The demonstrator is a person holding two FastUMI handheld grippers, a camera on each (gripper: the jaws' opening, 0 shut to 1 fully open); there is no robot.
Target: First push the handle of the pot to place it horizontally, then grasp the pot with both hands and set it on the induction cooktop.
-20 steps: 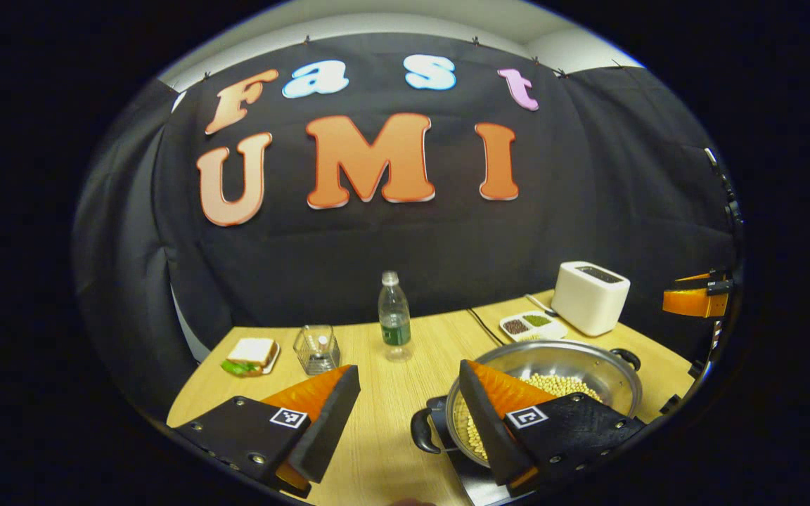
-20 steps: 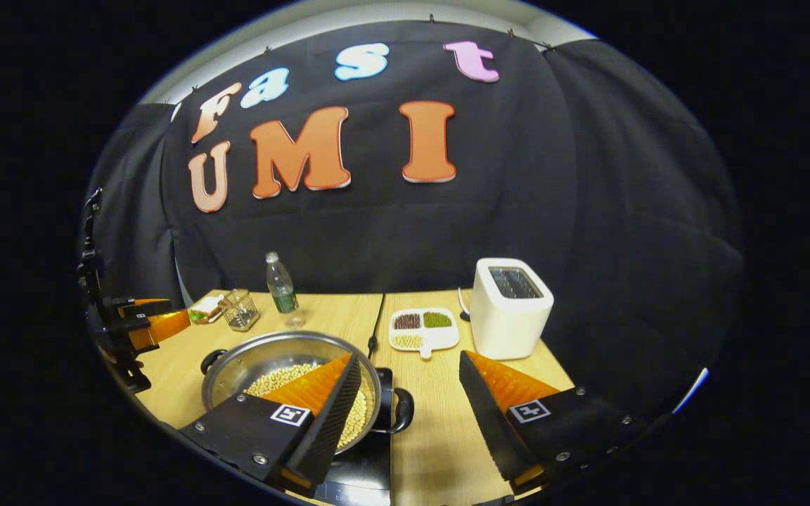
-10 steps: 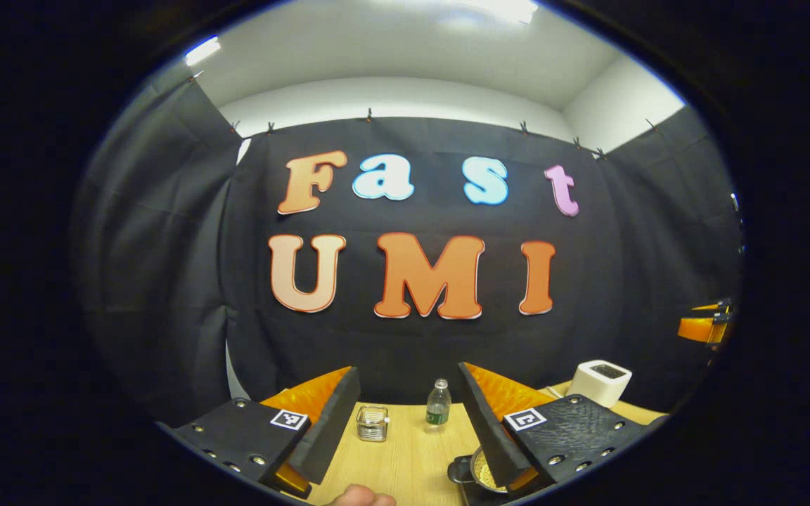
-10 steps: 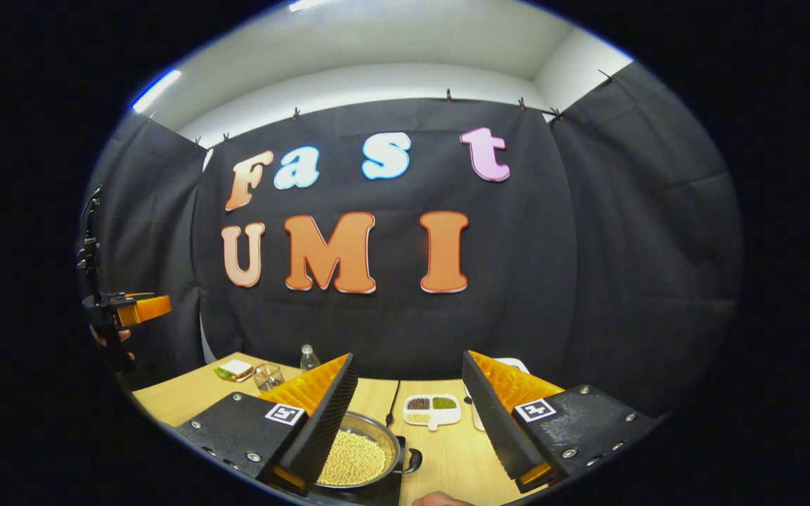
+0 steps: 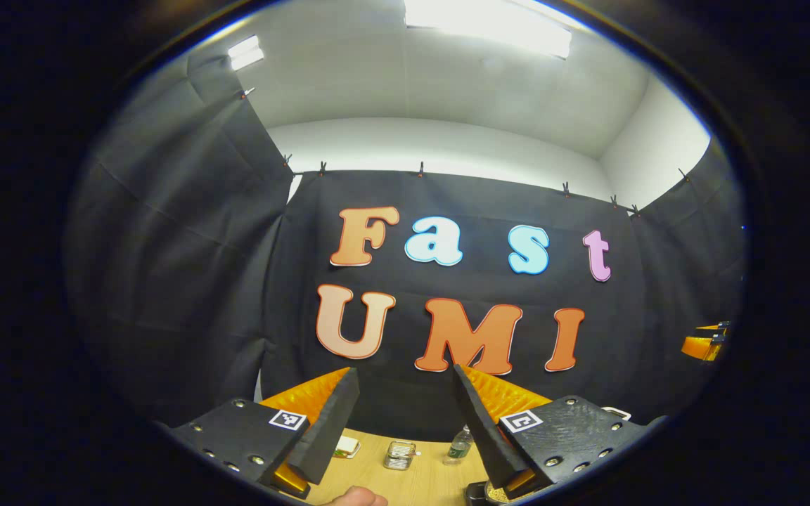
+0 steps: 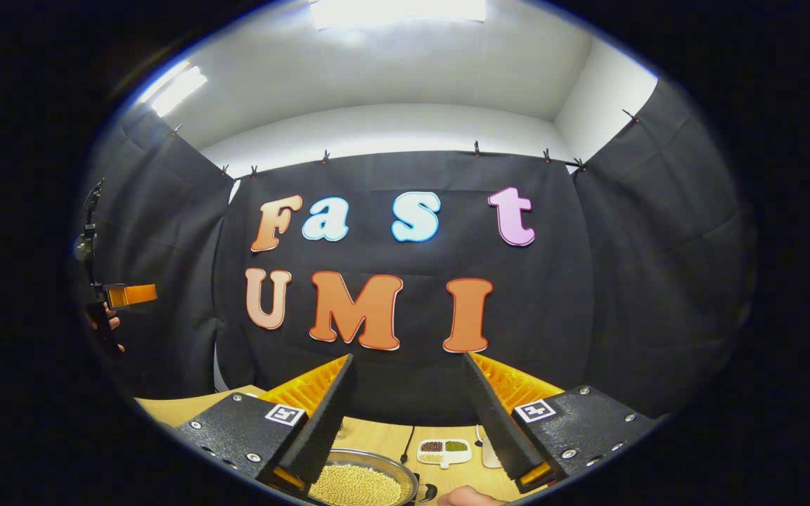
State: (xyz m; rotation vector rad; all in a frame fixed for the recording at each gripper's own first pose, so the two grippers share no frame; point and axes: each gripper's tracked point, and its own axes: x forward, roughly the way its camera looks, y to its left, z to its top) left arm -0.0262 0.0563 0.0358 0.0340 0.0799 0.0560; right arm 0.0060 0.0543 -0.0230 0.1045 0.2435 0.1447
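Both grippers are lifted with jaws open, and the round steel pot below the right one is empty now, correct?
Not quite: the round steel pot is not empty. The right gripper view shows it holding a layer of pale beans. The rest stands: the left gripper and the right gripper are both lifted, each with its jaws open and nothing between them.

no readable text, claw tags just square markers

Black cloth (image 6: 630, 267) clipped along its top edge walls the booth. White ceiling (image 5: 447, 91), bright panel lights (image 6: 398, 10). Pale wooden table (image 5: 419, 481) below.
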